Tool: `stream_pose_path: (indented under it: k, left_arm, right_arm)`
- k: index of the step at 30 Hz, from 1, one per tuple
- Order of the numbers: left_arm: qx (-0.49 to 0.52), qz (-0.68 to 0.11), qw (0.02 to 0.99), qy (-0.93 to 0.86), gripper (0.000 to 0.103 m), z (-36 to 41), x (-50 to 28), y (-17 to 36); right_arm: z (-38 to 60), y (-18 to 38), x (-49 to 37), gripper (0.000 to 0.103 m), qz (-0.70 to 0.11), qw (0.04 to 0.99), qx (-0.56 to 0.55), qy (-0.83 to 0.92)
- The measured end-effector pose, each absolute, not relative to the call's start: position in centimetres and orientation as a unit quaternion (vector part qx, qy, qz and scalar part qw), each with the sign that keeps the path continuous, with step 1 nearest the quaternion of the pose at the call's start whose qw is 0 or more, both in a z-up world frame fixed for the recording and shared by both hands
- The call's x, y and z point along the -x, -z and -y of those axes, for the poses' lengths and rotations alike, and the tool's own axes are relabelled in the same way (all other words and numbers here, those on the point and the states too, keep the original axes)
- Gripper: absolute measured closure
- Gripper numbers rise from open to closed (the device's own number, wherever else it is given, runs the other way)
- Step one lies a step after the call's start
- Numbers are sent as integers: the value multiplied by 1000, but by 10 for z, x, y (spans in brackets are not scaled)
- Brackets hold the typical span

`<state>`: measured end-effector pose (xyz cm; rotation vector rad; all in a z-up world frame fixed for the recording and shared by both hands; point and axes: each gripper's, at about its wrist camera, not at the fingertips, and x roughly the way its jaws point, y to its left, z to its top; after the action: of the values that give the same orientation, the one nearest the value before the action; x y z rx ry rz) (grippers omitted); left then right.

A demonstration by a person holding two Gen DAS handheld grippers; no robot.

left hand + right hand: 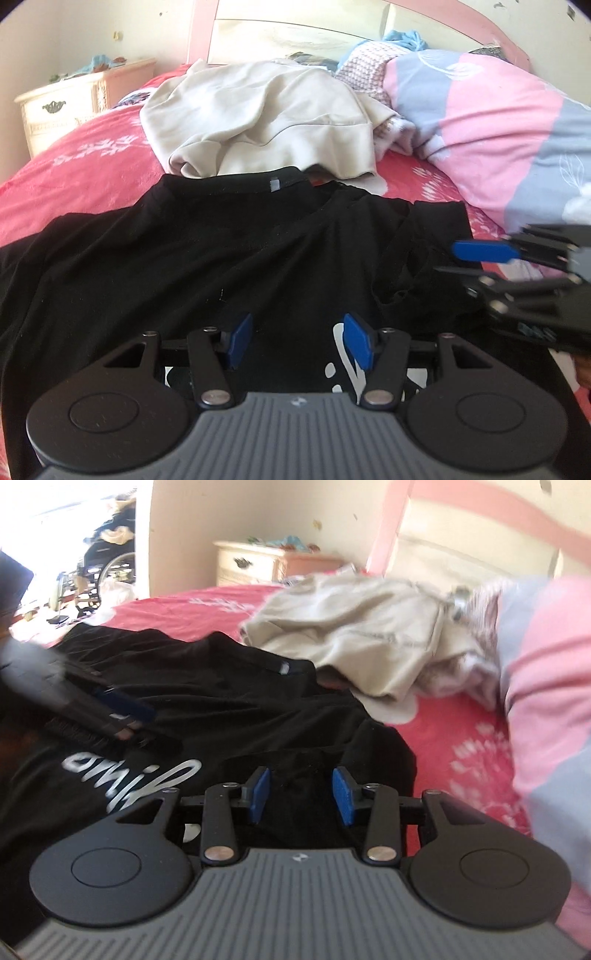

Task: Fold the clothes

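- A black T-shirt lies spread on the bed, collar toward the headboard, white lettering showing on its front.
- The left hand-held gripper hovers over the shirt's lower part, blue pads apart, nothing between them.
- The right hand-held gripper sits over the shirt's right side, pads apart and empty.
- A beige garment is heaped just beyond the collar.
- A pink-and-grey quilt is bunched on the right.
- A nightstand stands beside the bed; its drawer is closed.
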<state>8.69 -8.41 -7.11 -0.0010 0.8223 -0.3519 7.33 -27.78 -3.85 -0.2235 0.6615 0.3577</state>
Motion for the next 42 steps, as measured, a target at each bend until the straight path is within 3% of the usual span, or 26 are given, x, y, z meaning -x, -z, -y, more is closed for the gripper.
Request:
stream_pose_path:
  k: [2, 3, 4, 9, 19, 28, 34, 42]
  left_arm:
    - [-1, -398, 902, 170, 47, 84, -86, 70]
    - [-1, -398, 901, 170, 47, 84, -86, 70]
    - [0, -398, 902, 170, 47, 82, -86, 69]
    - [14, -398, 901, 170, 47, 72, -88, 65]
    - [51, -429, 866, 252, 45, 97, -129, 53]
    - [20, -418, 847, 328, 43, 135, -166, 43]
    - [95, -464, 818, 325, 52, 130, -183, 52]
    - [77, -510, 782, 349, 64, 167, -184, 63]
  right_arm:
    - [278, 45, -83, 72, -341, 919, 103, -171]
    - [278, 49, -87, 93, -350, 916, 100, -170]
    - [279, 48, -86, 100, -350, 916, 94, -170]
    - [281, 24, -35, 101, -295, 932, 112, -181]
    - [249, 56, 50, 101, -232, 895, 325, -199]
    - [265, 38, 60, 101, -205, 904, 330, -180]
    - [284, 41, 63, 101, -239, 895, 340, -161]
    - [286, 47, 60, 101, -247, 893, 344, -149]
